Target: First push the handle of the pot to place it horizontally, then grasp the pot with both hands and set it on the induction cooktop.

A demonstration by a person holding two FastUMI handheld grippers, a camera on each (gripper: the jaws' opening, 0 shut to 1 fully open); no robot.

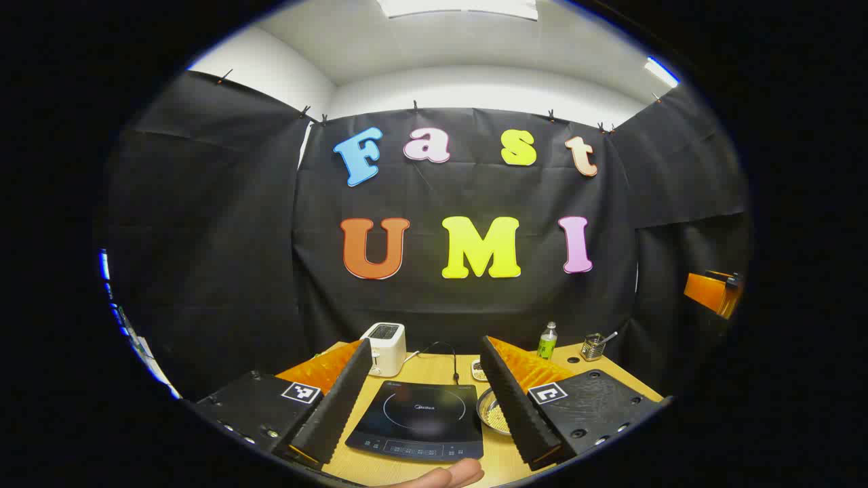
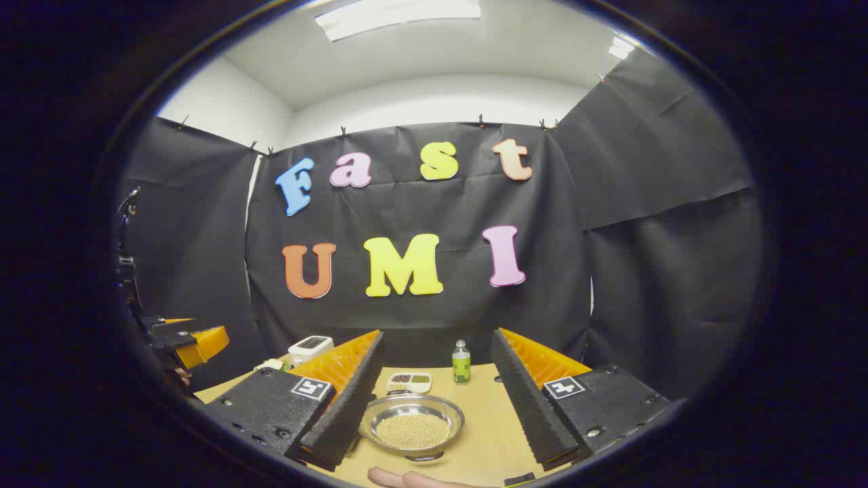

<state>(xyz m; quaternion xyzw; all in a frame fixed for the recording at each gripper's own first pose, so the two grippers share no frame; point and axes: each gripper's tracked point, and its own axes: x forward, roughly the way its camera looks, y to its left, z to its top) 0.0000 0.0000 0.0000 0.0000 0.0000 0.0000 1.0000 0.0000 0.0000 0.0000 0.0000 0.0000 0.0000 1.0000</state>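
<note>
The black induction cooktop (image 1: 417, 421) lies flat on the wooden table (image 1: 434, 371), low between the fingers of my left gripper (image 1: 427, 344), which is open and holds nothing. My right gripper (image 2: 437, 335) is open too, raised above a metal bowl of small beans (image 2: 411, 423). A pale rounded tip (image 1: 451, 474) pokes in at the bottom edge near the cooktop's front, and a similar pale tip (image 2: 407, 479) lies below the bowl. Whether it is the pot's handle or a finger, I cannot tell. The right gripper (image 1: 708, 291) hangs far off to the right.
A white toaster (image 1: 384, 347) stands behind the cooktop with a black cable beside it. The bean bowl (image 1: 494, 411) sits right of the cooktop. A green bottle (image 1: 546, 341), a cup with utensils (image 1: 594, 346) and a small divided dish (image 2: 409, 382) stand near the back.
</note>
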